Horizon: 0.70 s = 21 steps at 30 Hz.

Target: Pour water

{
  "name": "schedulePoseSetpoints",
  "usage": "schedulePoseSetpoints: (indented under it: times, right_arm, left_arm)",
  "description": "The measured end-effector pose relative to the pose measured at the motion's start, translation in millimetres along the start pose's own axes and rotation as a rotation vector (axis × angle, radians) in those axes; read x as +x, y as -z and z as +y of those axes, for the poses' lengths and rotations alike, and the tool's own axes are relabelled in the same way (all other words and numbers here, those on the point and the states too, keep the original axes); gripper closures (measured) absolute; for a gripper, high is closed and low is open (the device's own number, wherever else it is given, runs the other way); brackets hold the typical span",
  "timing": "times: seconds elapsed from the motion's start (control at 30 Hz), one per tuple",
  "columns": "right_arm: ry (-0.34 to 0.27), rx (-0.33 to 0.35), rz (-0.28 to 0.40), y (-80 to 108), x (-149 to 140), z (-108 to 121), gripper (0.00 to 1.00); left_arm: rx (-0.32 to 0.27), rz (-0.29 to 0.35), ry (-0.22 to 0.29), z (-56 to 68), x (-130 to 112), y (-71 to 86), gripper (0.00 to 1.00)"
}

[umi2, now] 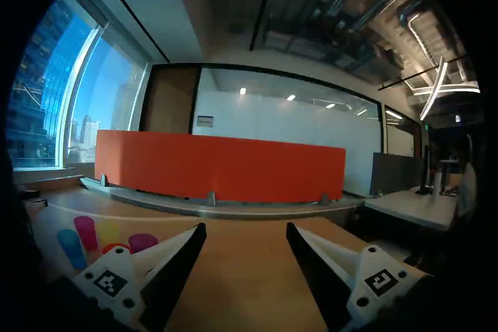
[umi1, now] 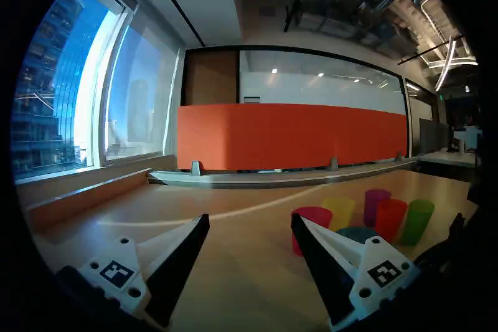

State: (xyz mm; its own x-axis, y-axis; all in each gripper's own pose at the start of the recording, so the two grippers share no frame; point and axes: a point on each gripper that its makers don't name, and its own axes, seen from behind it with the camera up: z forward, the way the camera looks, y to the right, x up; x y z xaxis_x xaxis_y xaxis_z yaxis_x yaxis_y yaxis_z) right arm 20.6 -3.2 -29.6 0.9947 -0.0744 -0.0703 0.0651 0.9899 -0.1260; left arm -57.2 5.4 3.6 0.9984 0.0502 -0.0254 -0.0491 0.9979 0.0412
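Fingers of the left gripper [umi1: 249, 218] sit right up front in the left gripper view. They're spread wide with nothing between them, just bare wooden table [umi1: 249, 282] underneath.

Past the right-hand finger there's a bunch of plastic cups standing upright and packed close together on the table. The red cup [umi1: 311, 215] is nearest, with its lower edge hidden behind the fingertip. Behind it are a yellow cup [umi1: 340, 207], a purple cup [umi1: 376, 200], an orange cup [umi1: 391, 217] and a green cup [umi1: 417, 220] furthest right. A teal cup [umi1: 356, 232] peeks out just over the finger. Honestly can't tell if any of them has water in it.

Same deal in the right gripper view: the right gripper [umi2: 244, 227] is wide open over the table and holding nothing. The cup cluster [umi2: 107, 235] sits low on the left there, beside the left-hand finger and well away from the gap between the fingers.

Along the far edge of the table runs a long orange divider [umi1: 292, 136], and a big window [umi1: 62, 101] is on the left.
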Motion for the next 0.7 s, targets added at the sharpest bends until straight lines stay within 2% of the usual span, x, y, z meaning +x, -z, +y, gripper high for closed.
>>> schedulePoseSetpoints:
  times: [0.5,0.7]
  right_arm:
    - [-0.013,0.010,0.032,-12.4,-23,13,0.00]
    - [-0.050,0.037,0.043,-20.2,-29,12,0.00]
  left_arm:
    - [0.000,0.000,-0.001,0.1,0,0.3,0.02]
    - [0.000,0.000,0.000,0.7,0,-0.4,0.02]
